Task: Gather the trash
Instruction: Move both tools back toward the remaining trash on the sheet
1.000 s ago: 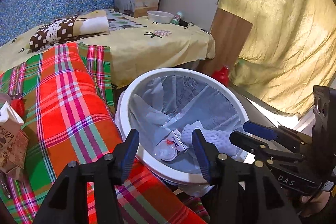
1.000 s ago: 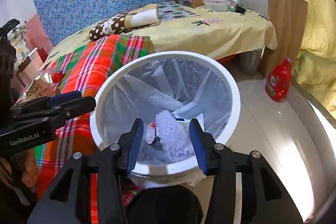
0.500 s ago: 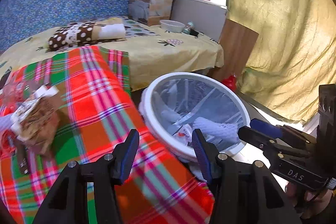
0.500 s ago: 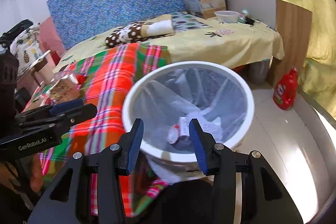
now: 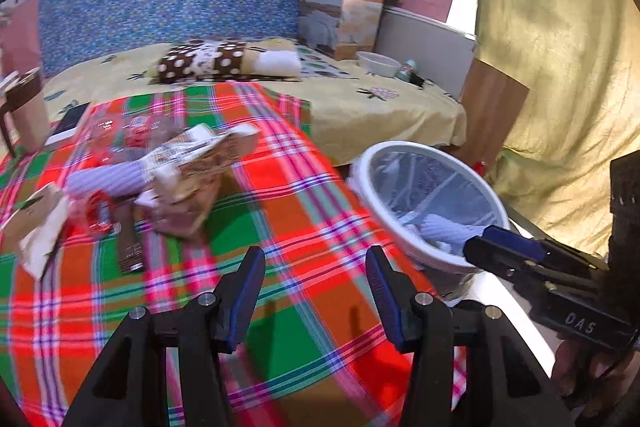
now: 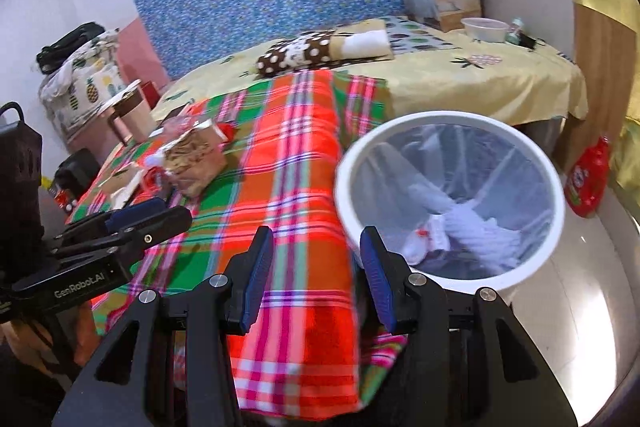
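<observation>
A: Where's the trash vs. the fingers?

B: Left gripper hangs over the plaid blanket, jaws spread wide, nothing between them. The trash pile lies ahead and to its left, well apart. Pile = a crumpled brown-and-white snack bag, a pale purple rolled thing, red wrappers and a flat dark strip; blur hides the rest.

A: Long axis?

B: The bag runs roughly left-right across the left wrist view, slightly tilted, so the jaws would prob. need to straddle its short side, coming from the near edge.

A: And the right one?

B: Right gripper also wide open and empty, sitting over the blanket's edge just beside the white bin. Bin is lined w/ clear plastic and already has a white-purple mesh thing and a small wrapper in it.

A: So which hand is nearer the pile?

B: Left, by a good margin. In the right wrist view the pile is far off to the left, beyond the left gripper. Judgement: left reaches fwd-left for the bag; bin lies to its right for the drop.
</observation>
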Motion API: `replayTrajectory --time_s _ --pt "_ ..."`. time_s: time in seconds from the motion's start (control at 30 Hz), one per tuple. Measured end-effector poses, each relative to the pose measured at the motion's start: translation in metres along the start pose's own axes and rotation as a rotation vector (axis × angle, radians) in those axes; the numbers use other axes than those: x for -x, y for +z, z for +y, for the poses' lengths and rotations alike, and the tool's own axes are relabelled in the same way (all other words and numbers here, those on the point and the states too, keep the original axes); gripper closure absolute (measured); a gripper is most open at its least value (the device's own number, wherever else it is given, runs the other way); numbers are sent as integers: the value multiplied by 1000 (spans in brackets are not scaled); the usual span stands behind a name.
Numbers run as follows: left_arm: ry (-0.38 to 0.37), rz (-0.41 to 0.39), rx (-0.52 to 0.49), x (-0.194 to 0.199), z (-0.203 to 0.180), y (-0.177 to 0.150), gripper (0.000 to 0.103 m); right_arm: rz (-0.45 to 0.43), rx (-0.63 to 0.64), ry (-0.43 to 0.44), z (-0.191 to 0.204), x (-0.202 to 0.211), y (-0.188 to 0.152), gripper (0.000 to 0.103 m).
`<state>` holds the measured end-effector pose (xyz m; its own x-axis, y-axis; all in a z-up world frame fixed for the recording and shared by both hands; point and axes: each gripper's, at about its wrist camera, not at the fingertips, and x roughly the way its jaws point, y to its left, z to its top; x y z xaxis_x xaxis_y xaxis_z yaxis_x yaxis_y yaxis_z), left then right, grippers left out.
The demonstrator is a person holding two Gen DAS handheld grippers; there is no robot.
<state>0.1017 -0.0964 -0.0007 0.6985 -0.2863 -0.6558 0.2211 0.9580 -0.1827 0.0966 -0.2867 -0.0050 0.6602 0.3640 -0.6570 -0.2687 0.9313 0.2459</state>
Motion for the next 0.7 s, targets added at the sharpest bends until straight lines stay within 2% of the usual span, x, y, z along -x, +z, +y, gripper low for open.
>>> replayTrajectory --time_s 0.33,0.7 --pt "79 -15 46 19 38 -11 51 26 43 85 33 -13 3 56" --pt "180 -51 112 37 91 -9 51 62 78 149 69 -35 17 56"
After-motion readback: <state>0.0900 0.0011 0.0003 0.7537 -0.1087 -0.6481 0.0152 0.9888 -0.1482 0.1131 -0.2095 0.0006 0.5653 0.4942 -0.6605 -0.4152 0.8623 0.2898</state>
